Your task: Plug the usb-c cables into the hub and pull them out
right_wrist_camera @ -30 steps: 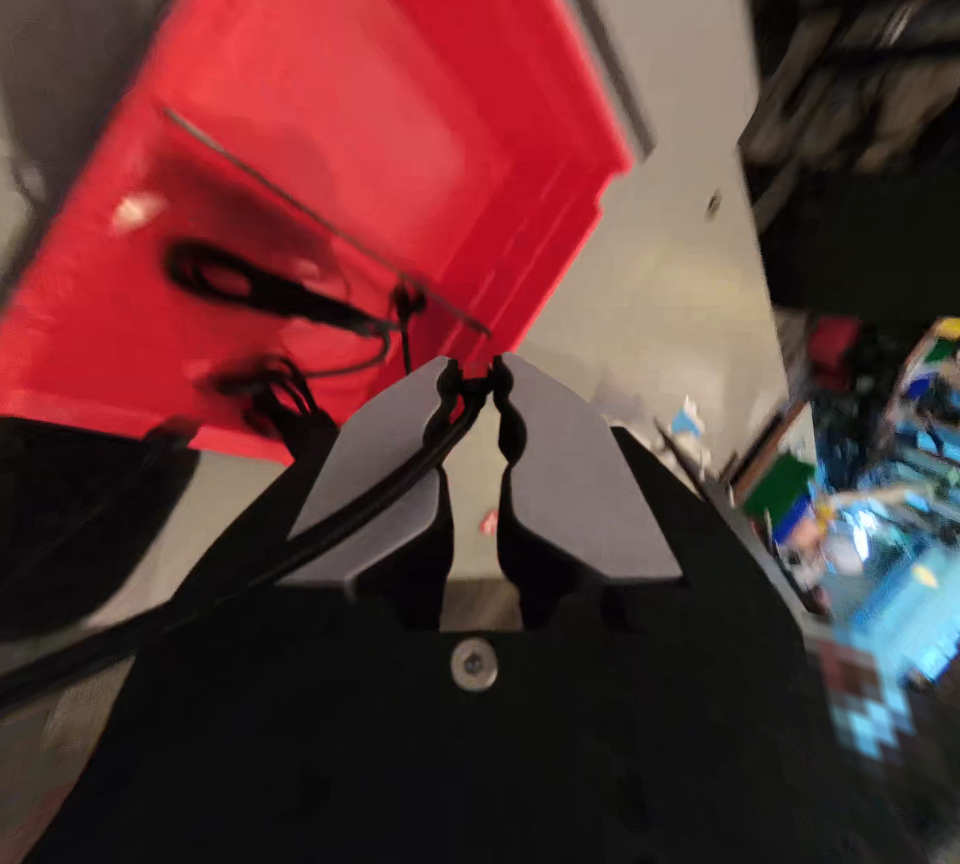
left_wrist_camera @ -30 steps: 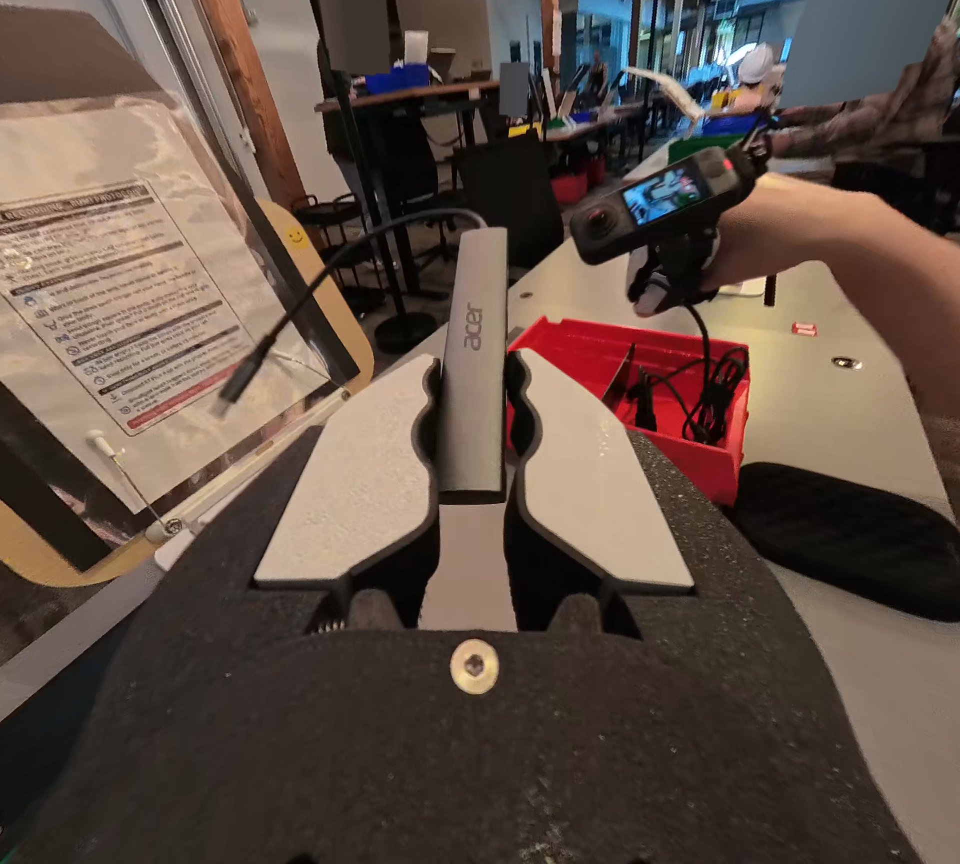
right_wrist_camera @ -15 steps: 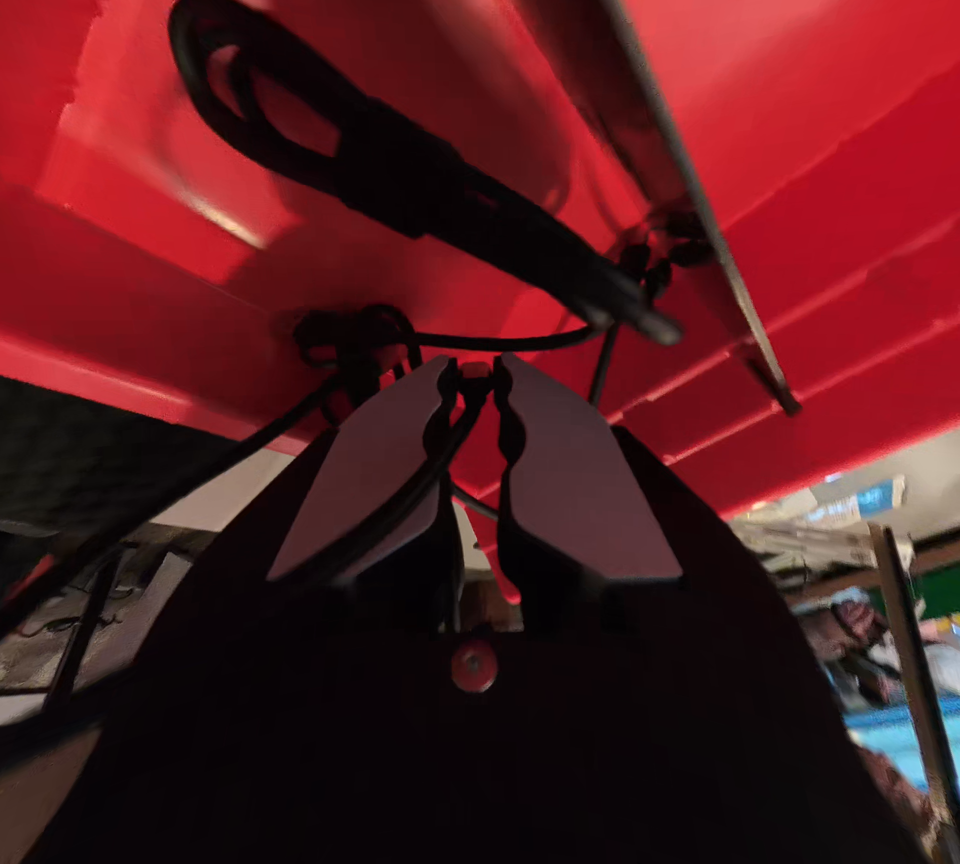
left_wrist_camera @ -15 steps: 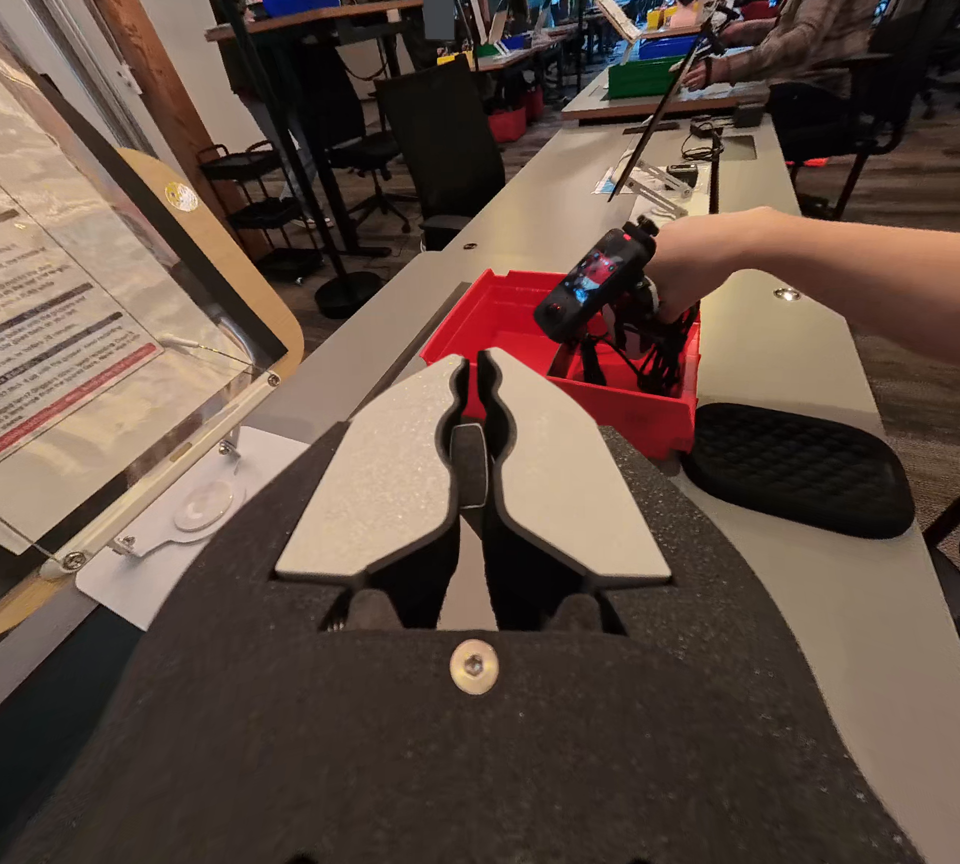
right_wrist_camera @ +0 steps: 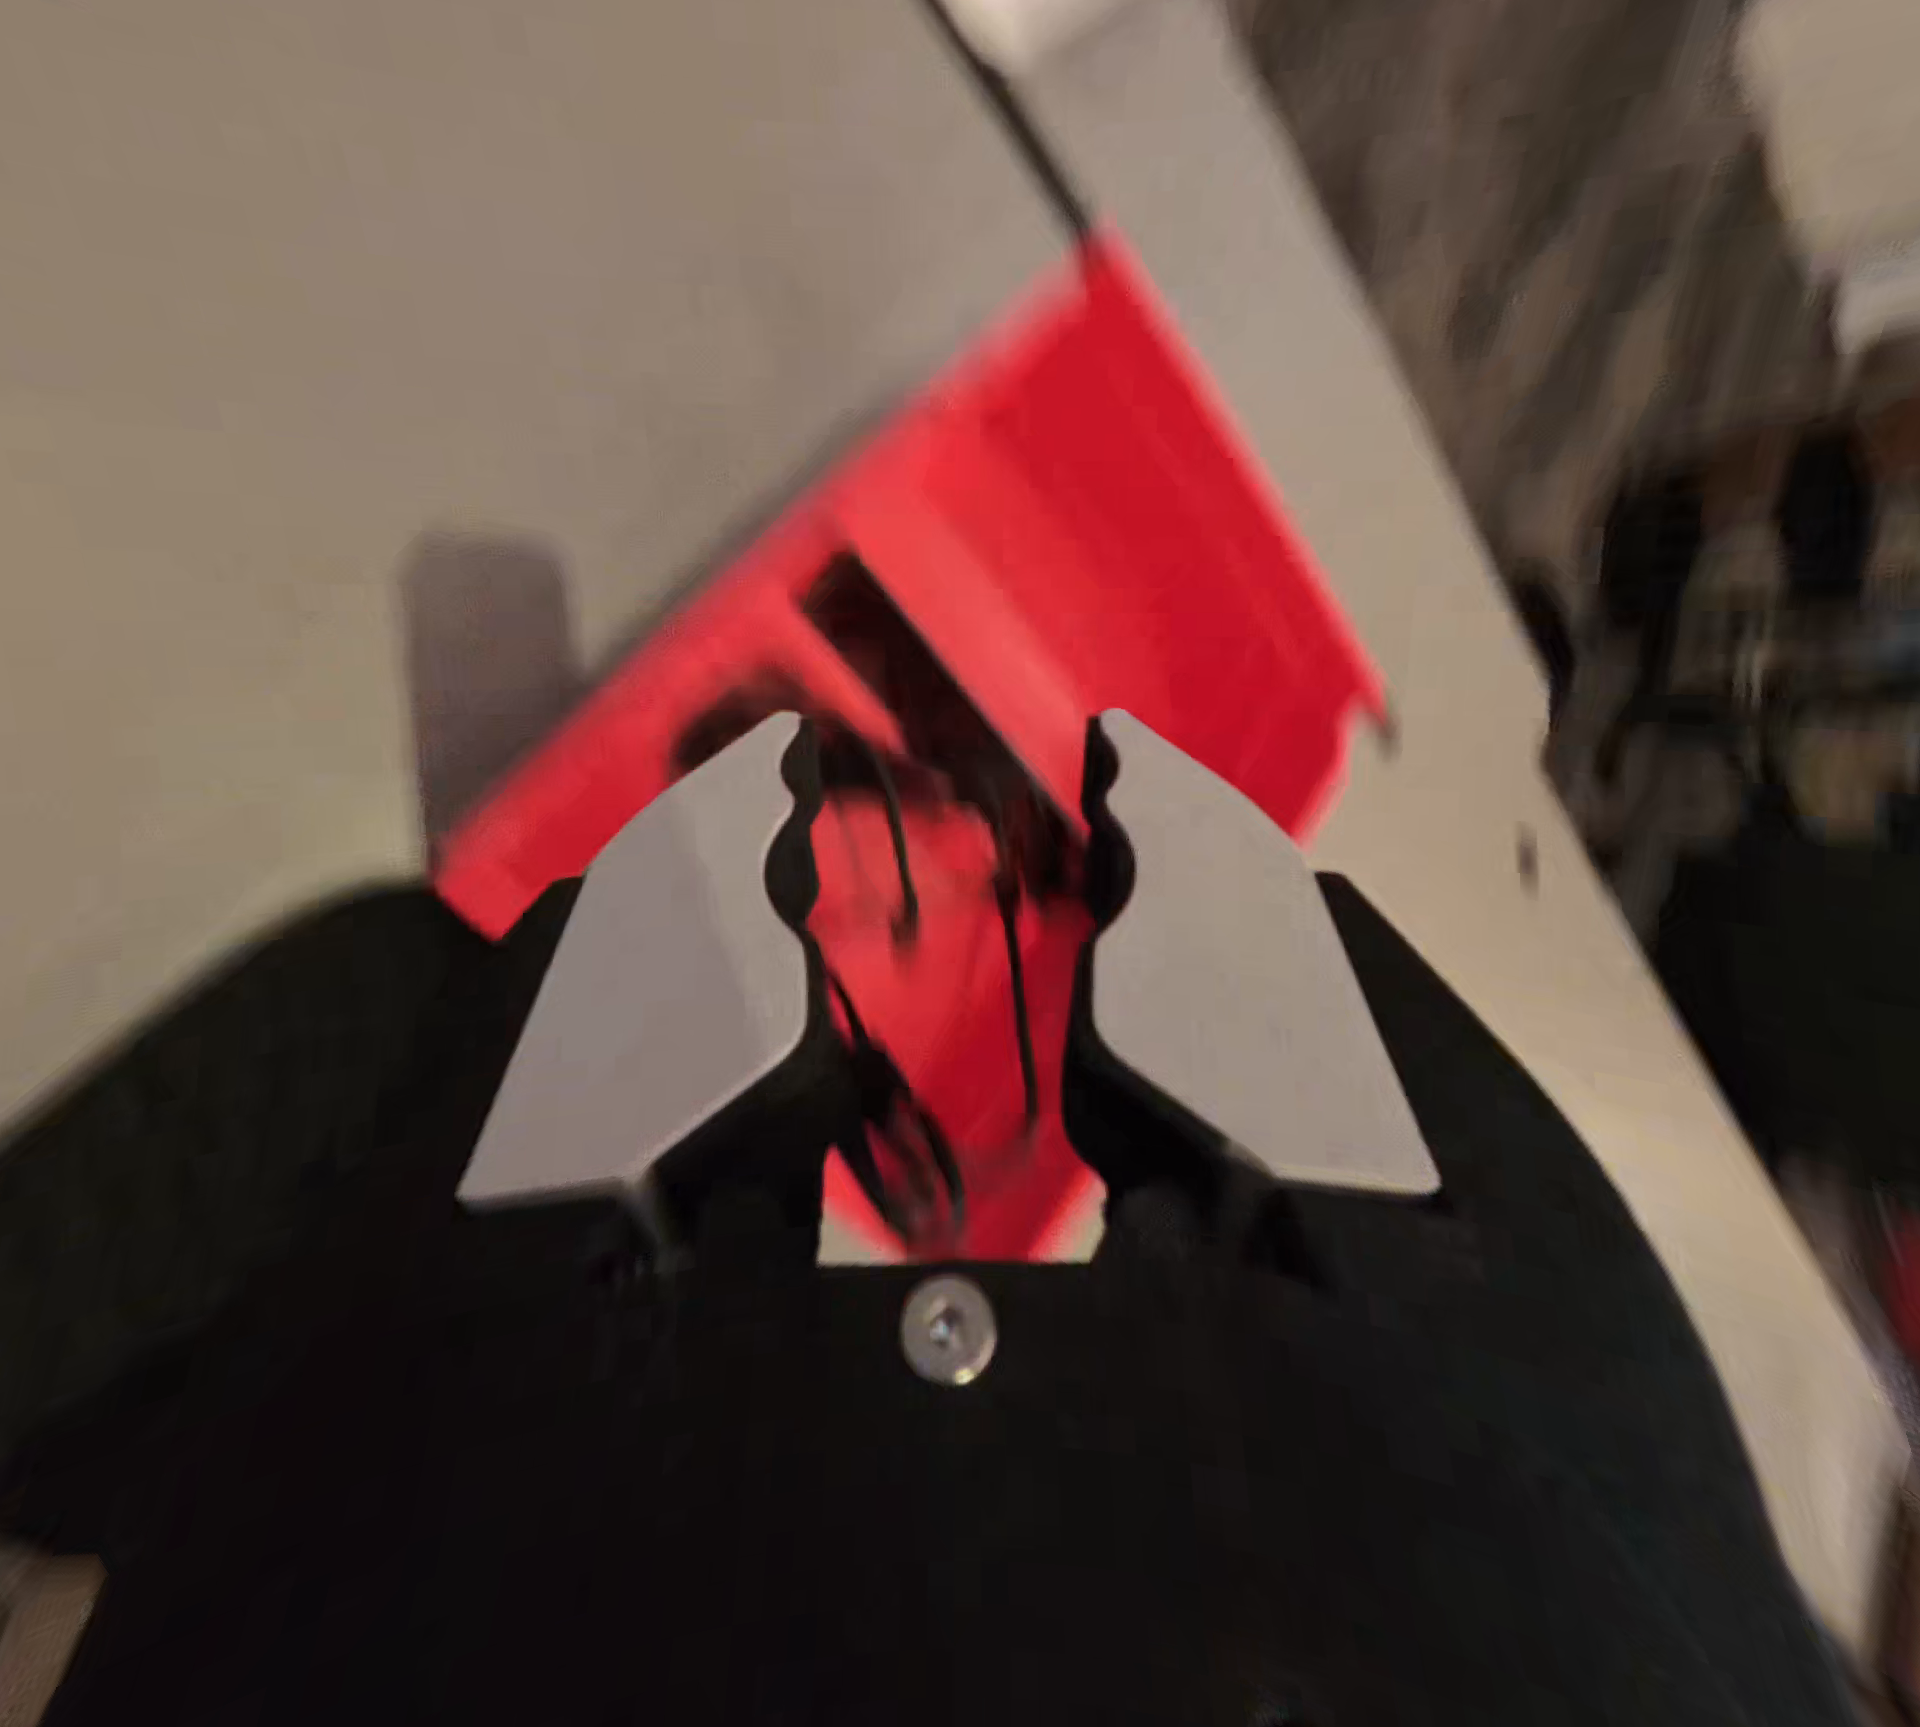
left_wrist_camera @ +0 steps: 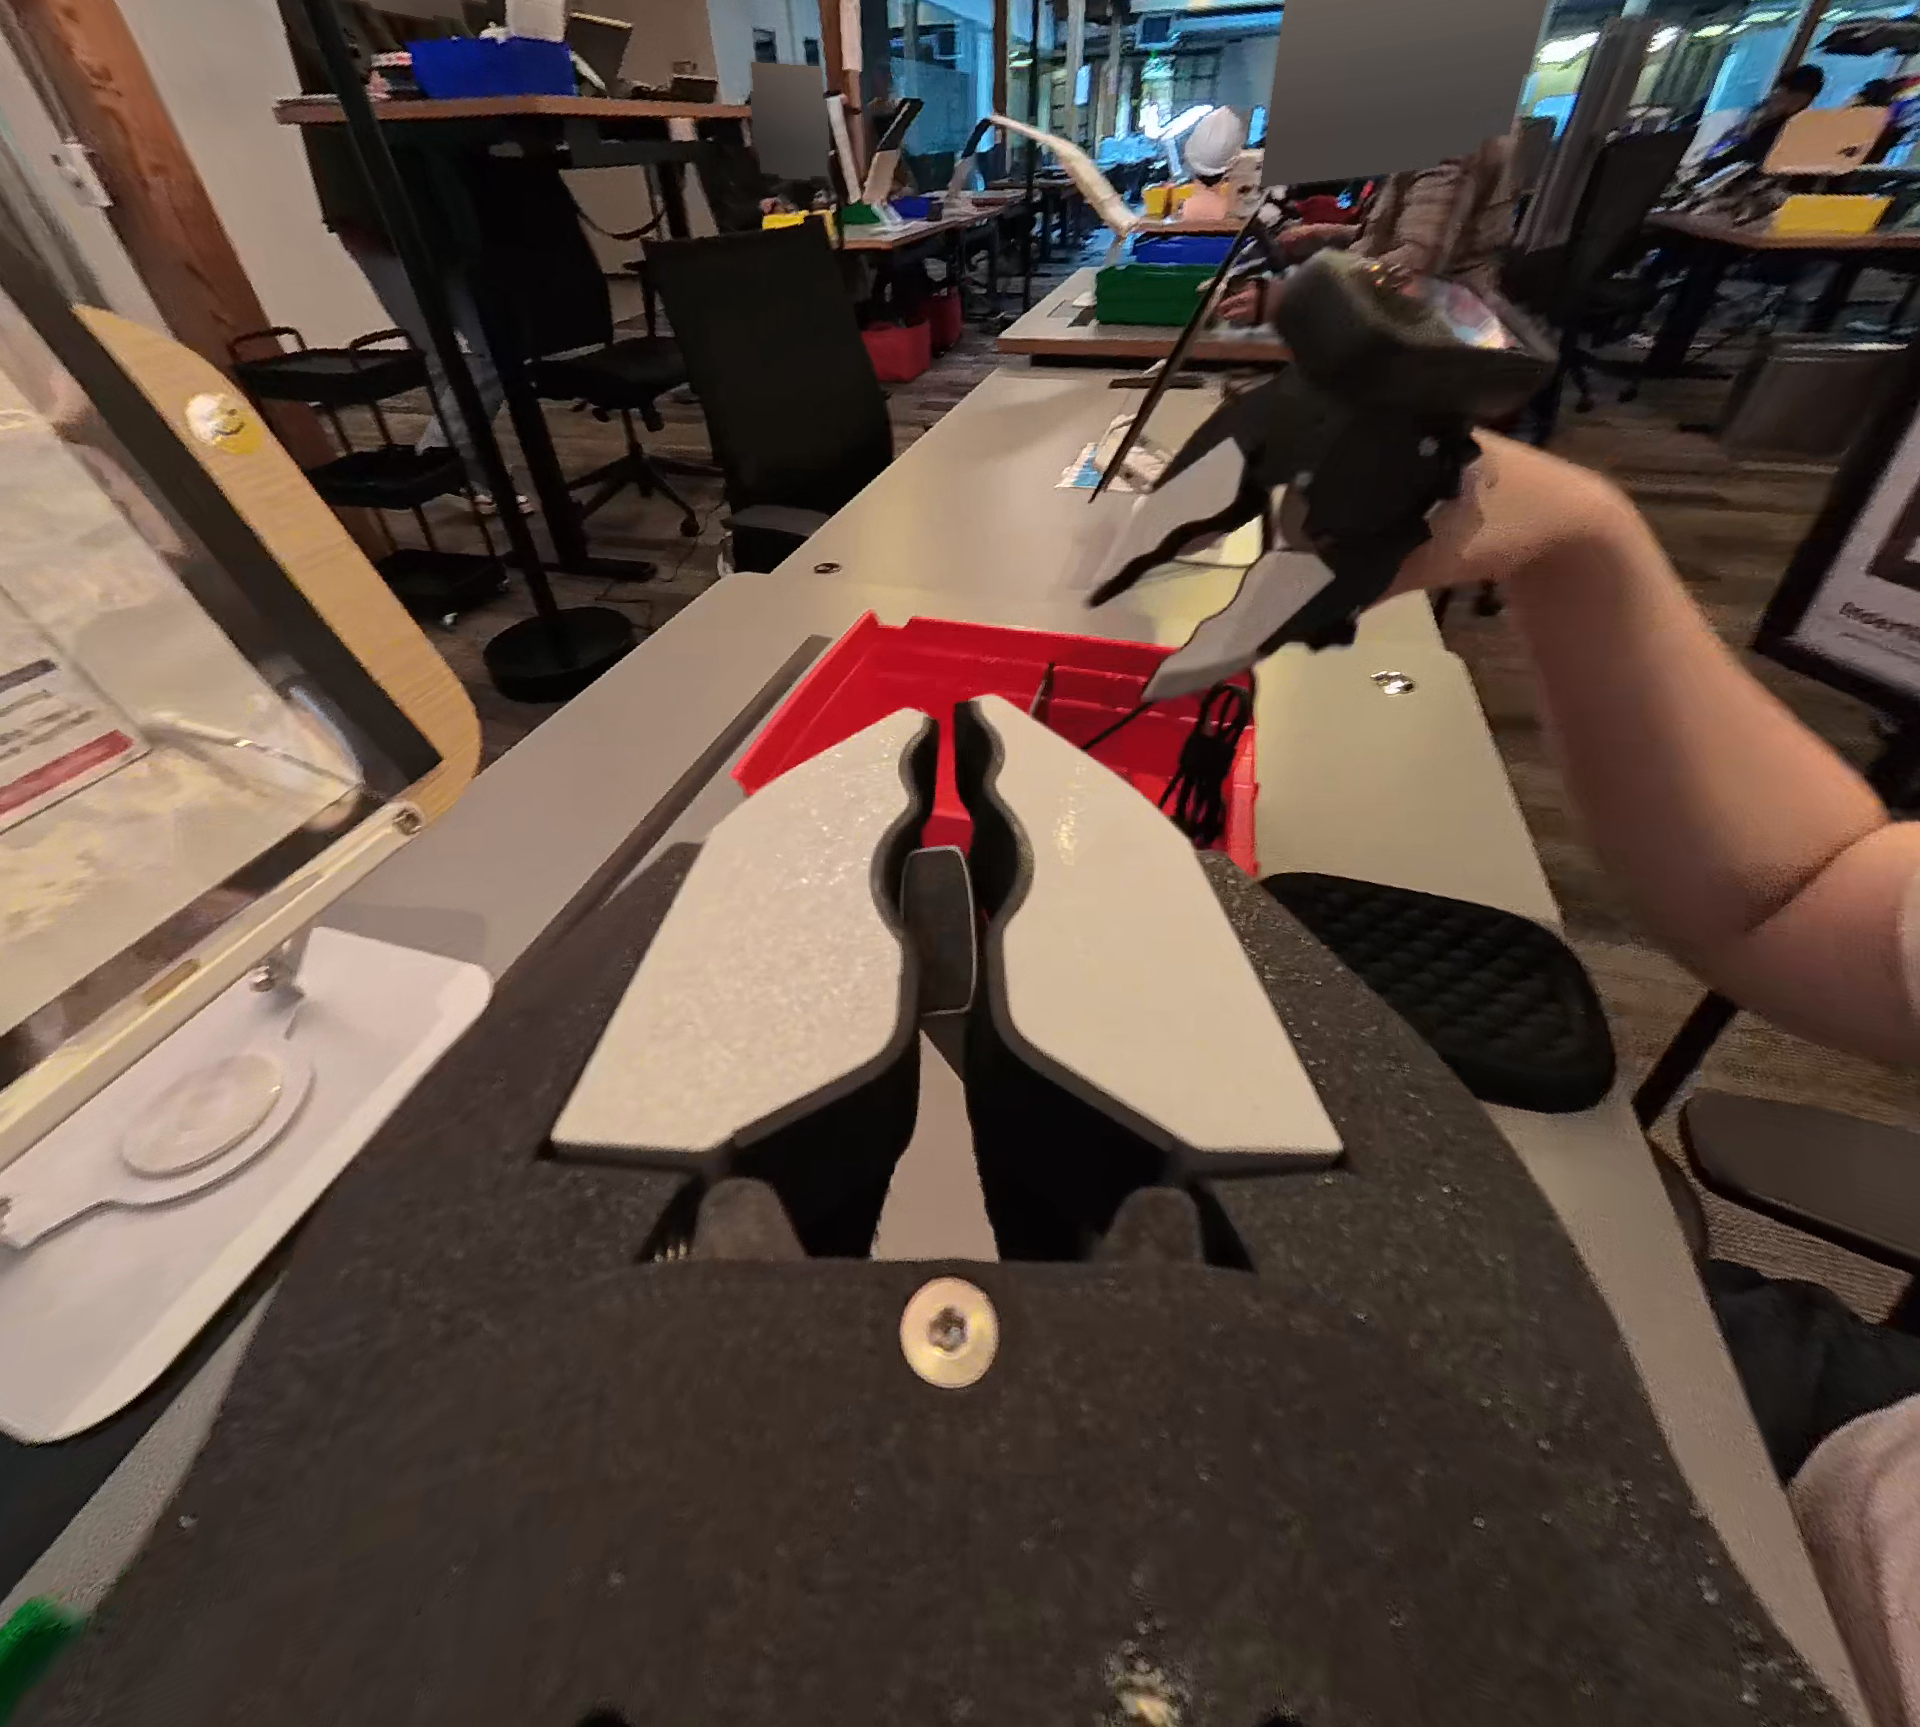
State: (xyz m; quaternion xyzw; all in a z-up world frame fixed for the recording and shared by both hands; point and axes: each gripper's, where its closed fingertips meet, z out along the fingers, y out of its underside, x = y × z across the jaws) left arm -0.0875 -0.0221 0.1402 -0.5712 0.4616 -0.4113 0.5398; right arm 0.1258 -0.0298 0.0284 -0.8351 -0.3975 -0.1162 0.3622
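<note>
**A:** Honestly, what's the risk from here?

**B:** Main one: I've got no cable in hand. My right claw (right_wrist_camera: 945,742) is spread wide above the red bin (left_wrist_camera: 904,675), nothing between the fingers. The black USB-C cables (left_wrist_camera: 1205,768) lie tangled in the bin's near right corner. Grab into that knot and I'd likely lift a loop instead of a plug end, or drag the whole bundle out.

**A:** Can you see the plug ends?

**B:** No. Right wrist view is motion-blurred; just dark strands on red. Can't tell connector from cord.

**A:** And the left?

**B:** My left claw (left_wrist_camera: 943,721) is pressed nearly together, pinching the hub (left_wrist_camera: 938,924). Only its dark rounded end shows between the fingers, set far back from the tips. Can't tell which way the ports face.

**A:** So second risk is alignment?

**B:** Yes. The hub sits deep and end-on, so if it twists in the grip during insertion, the plug will miss or jam. It's held up off the counter (left_wrist_camera: 1351,804), so nothing braces it.

**A:** Anything in the way?

**B:** Black mesh pad (left_wrist_camera: 1455,981) just right of the bin, clear sign holder (left_wrist_camera: 208,846) to the left. Neither blocks it.
</note>
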